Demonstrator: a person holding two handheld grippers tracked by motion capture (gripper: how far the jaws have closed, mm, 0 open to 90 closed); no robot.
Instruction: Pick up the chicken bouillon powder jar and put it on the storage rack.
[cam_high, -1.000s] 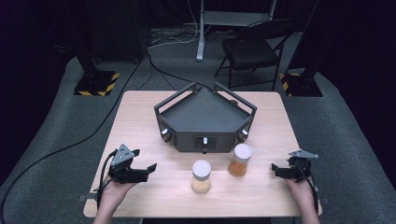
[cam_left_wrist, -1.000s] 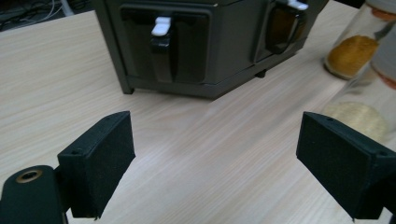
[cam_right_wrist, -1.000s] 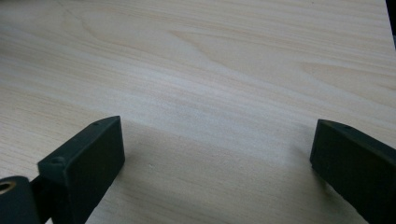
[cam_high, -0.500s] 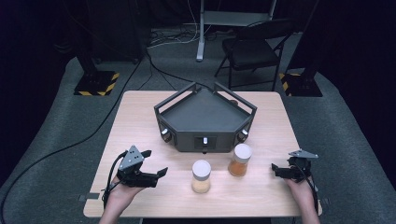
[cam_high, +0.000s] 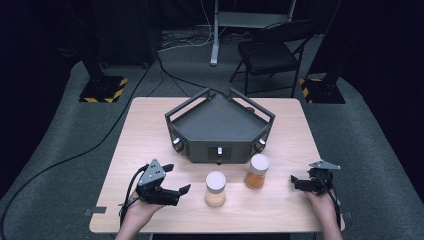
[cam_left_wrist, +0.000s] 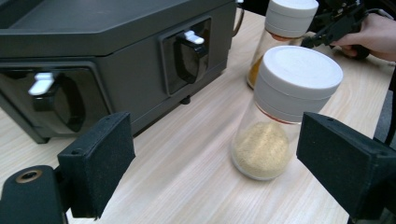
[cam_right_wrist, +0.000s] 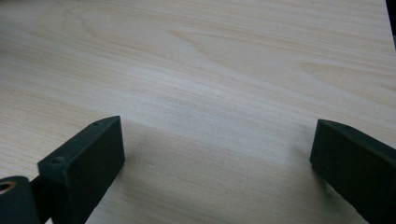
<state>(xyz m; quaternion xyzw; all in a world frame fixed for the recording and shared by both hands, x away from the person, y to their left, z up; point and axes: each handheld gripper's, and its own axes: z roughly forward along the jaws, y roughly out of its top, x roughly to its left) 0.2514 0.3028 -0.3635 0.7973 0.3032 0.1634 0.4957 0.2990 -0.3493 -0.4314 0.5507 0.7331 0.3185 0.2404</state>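
Approaching the pale-powder jar (cam_left_wrist: 285, 112) standing on the counter (cam_high: 150, 130) before the grey box (cam_high: 220, 125), the left tongs (cam_high: 175, 187) gape wide and empty, the right tongs (cam_high: 296, 181) likewise idle; next move requires straddling the jar squarely.

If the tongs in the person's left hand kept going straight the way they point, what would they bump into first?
Most likely the near glass jar with the white lid and pale beige powder. It stands just ahead of the open left tongs, a little towards the right-hand pad; how far off is hard to judge.
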